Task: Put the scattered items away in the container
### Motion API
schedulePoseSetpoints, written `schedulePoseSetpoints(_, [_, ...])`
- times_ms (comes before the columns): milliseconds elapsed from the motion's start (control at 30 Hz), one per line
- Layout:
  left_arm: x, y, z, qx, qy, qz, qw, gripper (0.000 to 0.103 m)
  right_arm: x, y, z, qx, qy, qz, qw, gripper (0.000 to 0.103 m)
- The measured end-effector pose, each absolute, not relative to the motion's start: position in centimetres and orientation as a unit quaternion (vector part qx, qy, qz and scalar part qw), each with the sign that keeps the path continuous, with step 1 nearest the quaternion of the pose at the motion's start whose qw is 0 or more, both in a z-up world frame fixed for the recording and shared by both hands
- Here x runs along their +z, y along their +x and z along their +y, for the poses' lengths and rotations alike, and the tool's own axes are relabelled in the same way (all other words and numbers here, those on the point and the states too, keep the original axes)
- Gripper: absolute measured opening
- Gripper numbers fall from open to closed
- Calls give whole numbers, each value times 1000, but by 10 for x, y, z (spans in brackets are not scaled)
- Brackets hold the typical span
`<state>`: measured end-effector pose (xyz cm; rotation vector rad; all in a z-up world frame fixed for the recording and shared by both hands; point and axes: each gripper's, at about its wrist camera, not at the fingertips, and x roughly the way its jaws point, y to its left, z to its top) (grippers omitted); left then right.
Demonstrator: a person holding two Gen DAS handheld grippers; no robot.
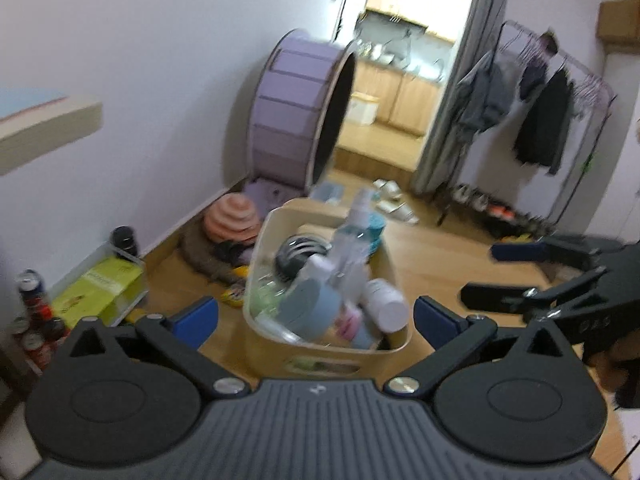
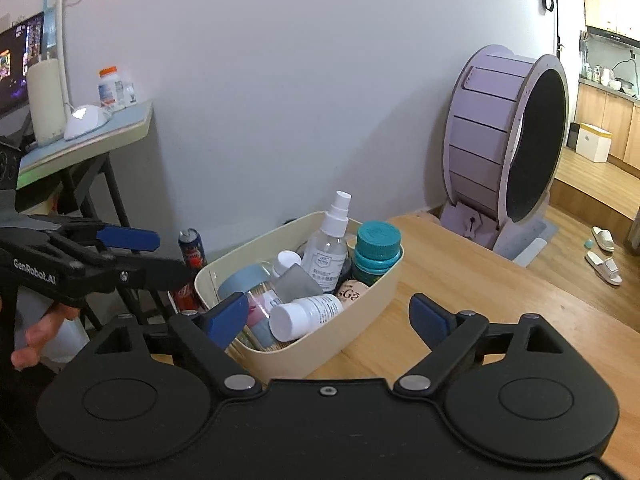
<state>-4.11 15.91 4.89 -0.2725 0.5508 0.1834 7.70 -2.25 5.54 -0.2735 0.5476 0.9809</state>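
Above the full container (image 2: 280, 356), your left gripper (image 1: 316, 316) and right gripper (image 2: 328, 316) hover wide open, holding nothing; only the right view shows the teal-capped bottle (image 2: 377, 252) clearly.

Left tool (image 1: 316, 314) spread wide before the filled container (image 1: 264, 236) (contents blurred, apparently bottles).

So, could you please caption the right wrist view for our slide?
Open right gripper faces a cream bin packed with bottles on the wooden table.
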Motion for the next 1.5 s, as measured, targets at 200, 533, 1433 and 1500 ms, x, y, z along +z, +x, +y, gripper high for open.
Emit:
schedulePoseSetpoints(200, [53,-45,159,90,-119,312,938,103,64,78,-15,458,-150,273,833,95])
schedulePoseSetpoints(533, [54,-43,155,94,-101,368,920,103,67,73,0,449,-202,296,818,96])
schedulePoseSetpoints(1433, [52,-37,139,73,-68,406,909,103,64,75,4,412,-270,340,801,97])
schedulePoseSetpoints(1500, [53,-37,139,73,-70,404,909,103,64,75,3,410,-271,341,801,97])
